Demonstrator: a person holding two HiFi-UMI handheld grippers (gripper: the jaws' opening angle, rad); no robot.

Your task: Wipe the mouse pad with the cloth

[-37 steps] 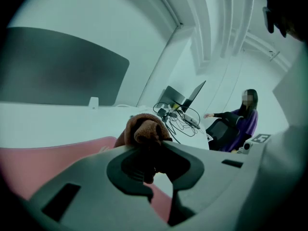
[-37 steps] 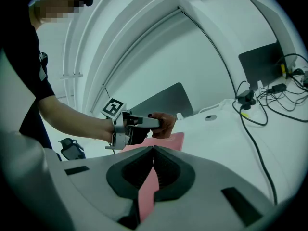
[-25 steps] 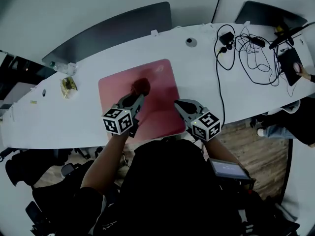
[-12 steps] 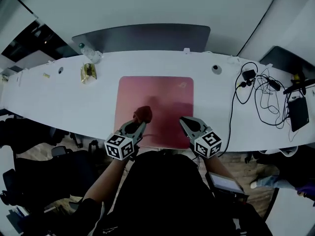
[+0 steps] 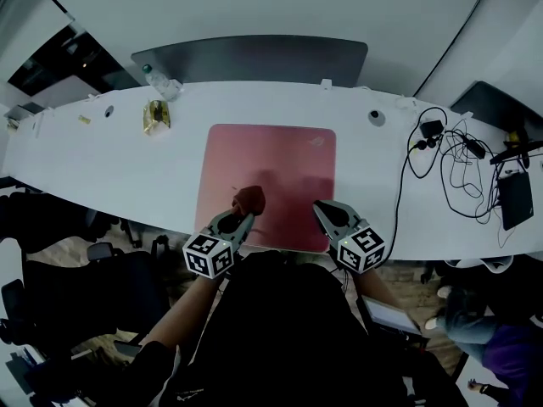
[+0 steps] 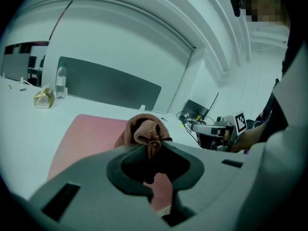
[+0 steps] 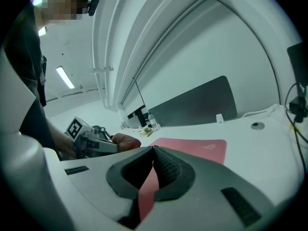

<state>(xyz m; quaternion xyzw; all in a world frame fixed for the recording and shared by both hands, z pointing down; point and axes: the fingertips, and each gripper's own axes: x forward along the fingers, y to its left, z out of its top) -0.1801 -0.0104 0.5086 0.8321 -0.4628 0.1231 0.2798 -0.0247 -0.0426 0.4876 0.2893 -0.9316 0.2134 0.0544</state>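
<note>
Nearest of all is the person's black top (image 5: 280, 329), just in front of the mouse pad (image 5: 280, 164). From it both arms reach out to that pad's near edge.

The left gripper (image 5: 243, 217) sits at the near left part of the mouse pad. Its jaws are clamped on a bunched brown cloth (image 5: 249, 199). In the left gripper view the cloth (image 6: 147, 131) bulges up out of the pinched tips of the left gripper (image 6: 149, 147), over the mouse pad (image 6: 86, 138). Whether the cloth presses on the pad cannot be told.

The right gripper (image 5: 321, 209) is over the near right corner of the mouse pad, well apart from the cloth. In its own view the right gripper (image 7: 154, 150) has its jaws closed tip to tip with nothing between them, and the mouse pad (image 7: 192, 148) shows through the gap below.

The pad lies flat on a long white table (image 5: 102, 168).

Beyond the pad's far left corner stand a yellow packet (image 5: 156, 115) and, farther still, a clear bottle (image 5: 157, 81). Off its far right corner is a round grey cap (image 5: 375, 118) set in the table. Farther right of the pad is a tangle of black cables (image 5: 450, 159).

Behind the pad's far edge runs a dark grey panel (image 5: 254, 59).
</note>
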